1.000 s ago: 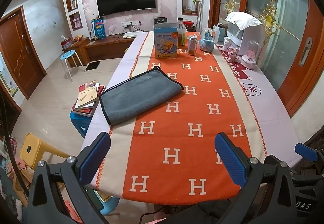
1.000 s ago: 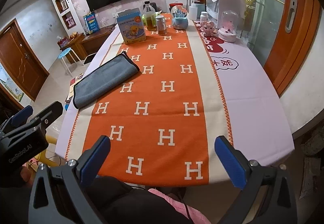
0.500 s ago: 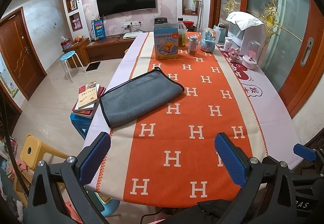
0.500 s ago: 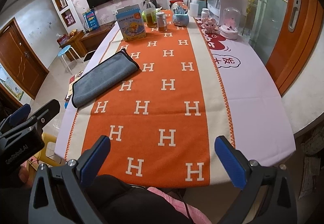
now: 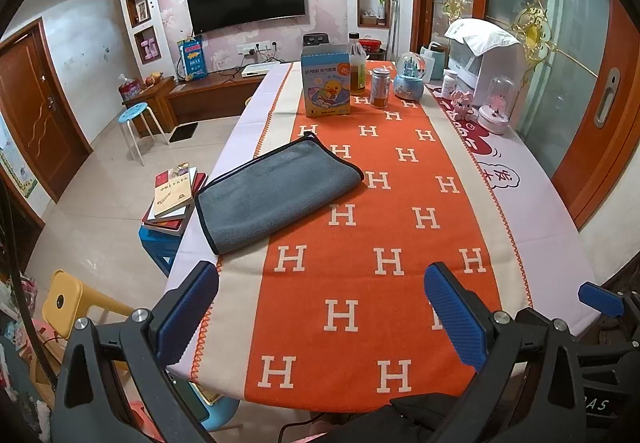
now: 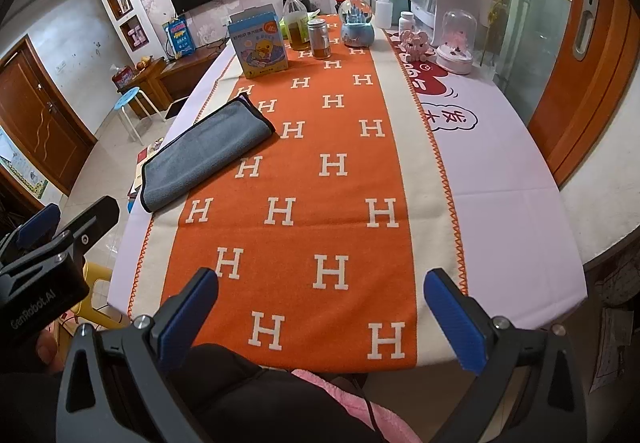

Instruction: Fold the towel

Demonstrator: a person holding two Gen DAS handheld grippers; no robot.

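The grey towel [image 5: 276,195] lies folded over, apparently in half, on the counter's [image 5: 532,203] left side, well apart from both claws. The left claw [image 5: 320,317] and right claw [image 6: 320,317] hang wide open and empty. Next comes reaching in to pinch an edge for another fold.

"GenRobot.AI" marks the left hand-held gripper [image 6: 38,227]; "H" letters pattern the runner [image 6: 304,183].

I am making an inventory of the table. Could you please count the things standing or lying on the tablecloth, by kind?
Towels: 1, the grey towel
Boxes: 1, the duck box
Bottles and jars: 3, the oil bottle, metal jar, white pill bottle
Ornaments: 3, the snow globe, pink toy, glass dome
Appliances: 1, the white appliance
Total: 9
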